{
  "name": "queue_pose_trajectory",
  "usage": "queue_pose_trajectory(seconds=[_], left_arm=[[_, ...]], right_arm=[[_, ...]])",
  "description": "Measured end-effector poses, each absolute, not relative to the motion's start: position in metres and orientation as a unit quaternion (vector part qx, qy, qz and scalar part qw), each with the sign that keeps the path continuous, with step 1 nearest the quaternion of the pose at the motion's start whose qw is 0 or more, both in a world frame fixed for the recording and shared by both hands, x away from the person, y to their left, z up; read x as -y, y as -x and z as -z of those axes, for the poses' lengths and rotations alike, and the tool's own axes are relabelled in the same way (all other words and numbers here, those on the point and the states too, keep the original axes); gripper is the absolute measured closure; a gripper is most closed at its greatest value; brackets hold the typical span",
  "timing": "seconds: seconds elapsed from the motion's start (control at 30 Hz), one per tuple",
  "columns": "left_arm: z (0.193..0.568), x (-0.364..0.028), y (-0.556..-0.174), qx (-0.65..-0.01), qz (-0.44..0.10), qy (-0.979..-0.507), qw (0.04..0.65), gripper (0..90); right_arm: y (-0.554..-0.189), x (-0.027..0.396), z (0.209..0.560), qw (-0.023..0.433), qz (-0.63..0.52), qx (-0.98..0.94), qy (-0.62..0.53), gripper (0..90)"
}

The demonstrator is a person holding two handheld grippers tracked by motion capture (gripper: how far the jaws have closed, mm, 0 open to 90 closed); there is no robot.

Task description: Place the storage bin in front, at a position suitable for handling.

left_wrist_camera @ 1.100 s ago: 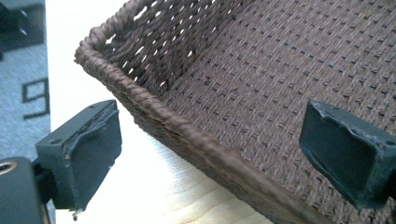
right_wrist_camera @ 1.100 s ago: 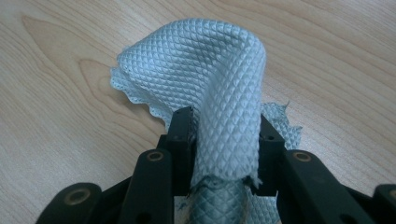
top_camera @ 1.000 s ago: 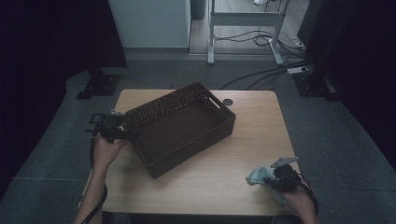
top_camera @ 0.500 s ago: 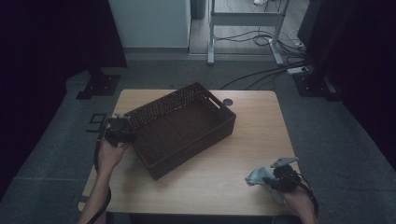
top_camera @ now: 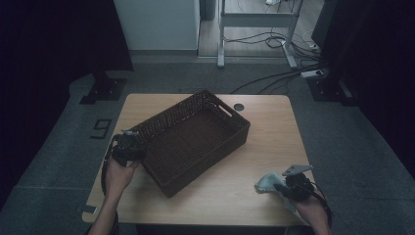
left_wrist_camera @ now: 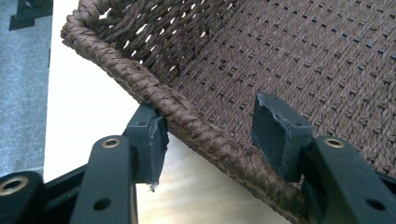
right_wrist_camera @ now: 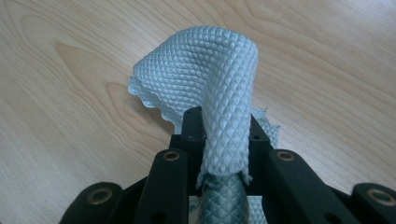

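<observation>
A dark brown woven basket [top_camera: 210, 164] sits slantwise on the wooden table [top_camera: 259, 142]. My left gripper [top_camera: 138, 147] is at its near-left rim. In the left gripper view the braided rim [left_wrist_camera: 201, 126] runs between the jaws of the left gripper [left_wrist_camera: 215, 119]. They have closed in over the last second, one pad outside the rim and one inside, and now grip it. At the table's near right, my right gripper [top_camera: 280, 186] is shut on a pale blue-green quilted cloth [top_camera: 266, 182]. In the right gripper view the cloth [right_wrist_camera: 205, 70] loops up from the right gripper [right_wrist_camera: 223, 123], whose jaws have just closed further on it.
A small black round disc [top_camera: 238, 106] lies in the tabletop behind the basket. Bare wood [right_wrist_camera: 70, 70] surrounds the cloth. On the floor beyond the table are a metal frame [top_camera: 254, 19], cables [top_camera: 274, 78] and a dark stand base [top_camera: 100, 90].
My left hand has moved in from the table's left edge to the basket's near-left rim. The right hand and cloth have stayed put.
</observation>
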State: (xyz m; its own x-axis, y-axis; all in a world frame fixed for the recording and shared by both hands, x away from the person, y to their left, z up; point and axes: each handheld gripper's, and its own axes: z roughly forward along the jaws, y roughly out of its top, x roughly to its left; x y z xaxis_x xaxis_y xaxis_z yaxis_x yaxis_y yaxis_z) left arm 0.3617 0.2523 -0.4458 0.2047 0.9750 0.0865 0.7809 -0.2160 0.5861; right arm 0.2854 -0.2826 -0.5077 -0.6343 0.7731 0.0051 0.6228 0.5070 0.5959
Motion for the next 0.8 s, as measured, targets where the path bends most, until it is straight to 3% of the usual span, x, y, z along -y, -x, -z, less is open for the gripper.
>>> queue_pose_trajectory(seconds=[0.23,0.33,0.4,0.6,0.8], left_arm=[[0.445,-0.247,-0.345,-0.594,-0.214,-0.743,0.223,41.0],[0.446,-0.249,-0.346,-0.577,-0.227,-0.754,0.215,18.8],[0.446,-0.251,-0.347,-0.568,-0.225,-0.759,0.223,14.1],[0.443,-0.273,-0.359,-0.558,-0.194,-0.764,0.259,12.1],[0.432,-0.292,-0.369,-0.531,-0.222,-0.771,0.272,13.6]], right_arm=[[-0.283,0.274,0.501,0.129,-0.306,-0.857,-0.394,75.3],[-0.282,0.27,0.499,0.125,-0.312,-0.859,-0.387,75.2],[-0.281,0.267,0.497,0.124,-0.314,-0.859,-0.384,75.0],[-0.28,0.259,0.492,0.116,-0.333,-0.858,-0.375,74.8],[-0.28,0.242,0.484,0.112,-0.347,-0.862,-0.353,74.7]])
